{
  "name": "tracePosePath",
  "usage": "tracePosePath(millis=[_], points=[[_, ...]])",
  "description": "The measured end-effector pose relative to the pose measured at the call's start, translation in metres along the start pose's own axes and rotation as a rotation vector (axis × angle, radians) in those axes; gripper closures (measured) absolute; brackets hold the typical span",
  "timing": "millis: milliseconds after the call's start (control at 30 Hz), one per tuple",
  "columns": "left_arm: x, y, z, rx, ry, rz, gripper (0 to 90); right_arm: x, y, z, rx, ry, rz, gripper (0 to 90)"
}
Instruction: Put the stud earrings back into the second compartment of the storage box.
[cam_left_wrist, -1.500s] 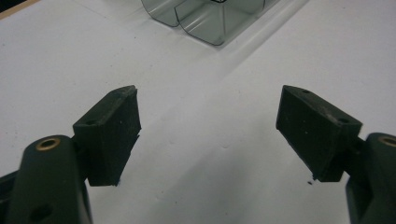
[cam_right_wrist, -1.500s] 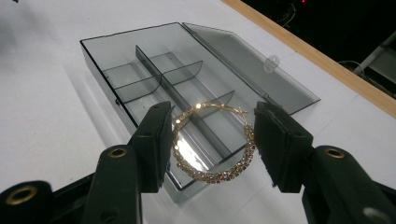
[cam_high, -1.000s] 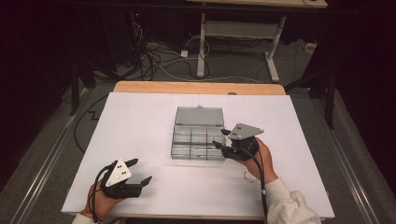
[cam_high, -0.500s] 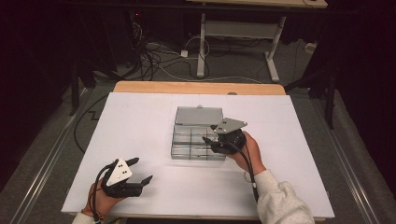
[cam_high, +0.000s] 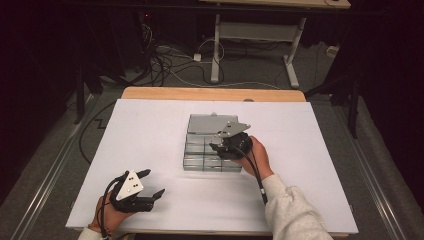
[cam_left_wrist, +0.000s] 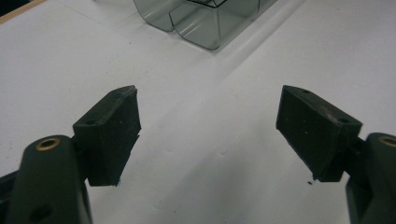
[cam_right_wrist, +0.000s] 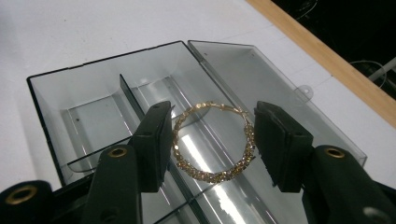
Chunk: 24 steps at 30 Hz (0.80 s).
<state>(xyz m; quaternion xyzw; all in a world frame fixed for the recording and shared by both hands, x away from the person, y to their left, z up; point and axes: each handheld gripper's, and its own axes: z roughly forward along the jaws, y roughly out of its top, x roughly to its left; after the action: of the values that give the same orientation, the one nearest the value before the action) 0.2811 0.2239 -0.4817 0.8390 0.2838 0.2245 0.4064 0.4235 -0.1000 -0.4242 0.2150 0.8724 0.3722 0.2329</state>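
My right gripper (cam_right_wrist: 210, 140) grips a gold bracelet (cam_right_wrist: 212, 140) over the open box (cam_high: 212, 142), above its long compartment. Left gripper (cam_left_wrist: 208, 135) spread wide, empty, near the box.

Dividers (cam_right_wrist: 132, 100) crowd the box (cam_high: 212, 150) – table (cam_high: 150, 130) around open.

Bright white table (cam_high: 150, 130) — dark surroundings, soft grainy focus

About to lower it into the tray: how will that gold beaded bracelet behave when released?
The gold beaded bracelet keeps a round hoop between the right gripper pads, so probably stiff. It looks thin, likely light. Released on edge, it may roll along the clear compartment box.
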Motion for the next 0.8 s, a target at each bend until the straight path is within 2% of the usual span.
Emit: tracePosePath(millis=[200,400,633,800], points=[[0.000,0.000,0.000,0.001,-0.001,0.000,21.4,0.000,0.002,0.013,0.033,-0.002,-0.010,48.2],[0.000,0.000,0.000,-0.002,0.000,-0.002,21.4,-0.001,0.005,0.023,0.064,-0.007,-0.046,48.2],[0.000,0.000,0.000,0.000,-0.001,-0.002,21.4,0.000,0.005,0.030,0.095,-0.002,-0.041,48.0],[0.001,0.000,0.000,0.003,0.000,-0.004,21.4,-0.001,0.005,0.029,0.089,0.000,-0.040,46.0]])
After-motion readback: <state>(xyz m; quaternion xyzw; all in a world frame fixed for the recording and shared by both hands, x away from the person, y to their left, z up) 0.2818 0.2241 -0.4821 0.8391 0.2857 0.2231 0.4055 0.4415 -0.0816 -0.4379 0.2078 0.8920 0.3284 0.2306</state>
